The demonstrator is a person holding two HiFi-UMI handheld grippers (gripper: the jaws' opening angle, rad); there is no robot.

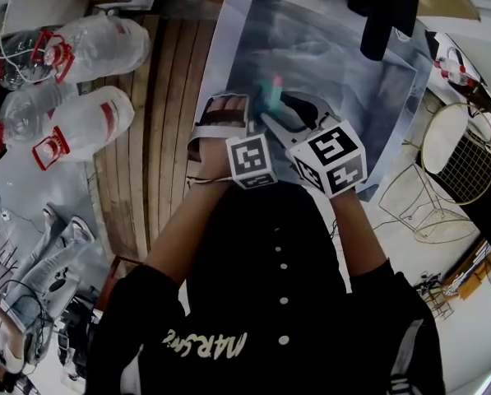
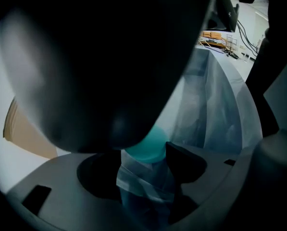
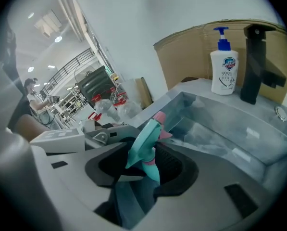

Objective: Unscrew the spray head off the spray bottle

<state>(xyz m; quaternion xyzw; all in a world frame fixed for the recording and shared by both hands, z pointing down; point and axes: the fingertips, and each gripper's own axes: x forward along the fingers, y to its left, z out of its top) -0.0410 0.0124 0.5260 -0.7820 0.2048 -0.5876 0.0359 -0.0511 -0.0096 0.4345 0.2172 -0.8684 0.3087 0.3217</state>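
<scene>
**A:** Is the spray head off yet?

**B:** No. In the right gripper view the teal spray head (image 3: pixel 145 146) sits on the bottle (image 2: pixel 145 189) with its pink collar down on the neck. I see no gap there. How far it has been loosened, if at all, I can't tell.

**A:** Where is it?

**B:** Over the sink (image 3: pixel 258 153), between the two grippers. In the head view it shows just at 12 o'clock of the marker cubes.

**A:** And the jaws?

**B:** The left gripper (image 2: pixel 141 155) has its jaws set wide with the clear bottle between them, just under the teal part. Both dark pads look to lie against it, so I take that as a hold. The right gripper (image 3: pixel 145 153) stands spread around the spray head. The stem lies against the 3 o'clock pad and the trigger hangs toward 8 o'clock with room beside it. I read that as not yet pinching.

**A:** So what's left?

**B:** Nearly all of it, by my judgement. The right jaws need to close on the head, turn it while the left steadies the bottle, then lift it clear.

**A:** Anything nearby?

**B:** In the right gripper view a soap bottle (image 3: pixel 224 73) is at 1 o'clock of the head, with a black faucet (image 3: pixel 255 64) beside it. Both are well apart from it. In the head view water jugs (image 1: pixel 89 122) lie on the floor at 9 o'clock.
</scene>
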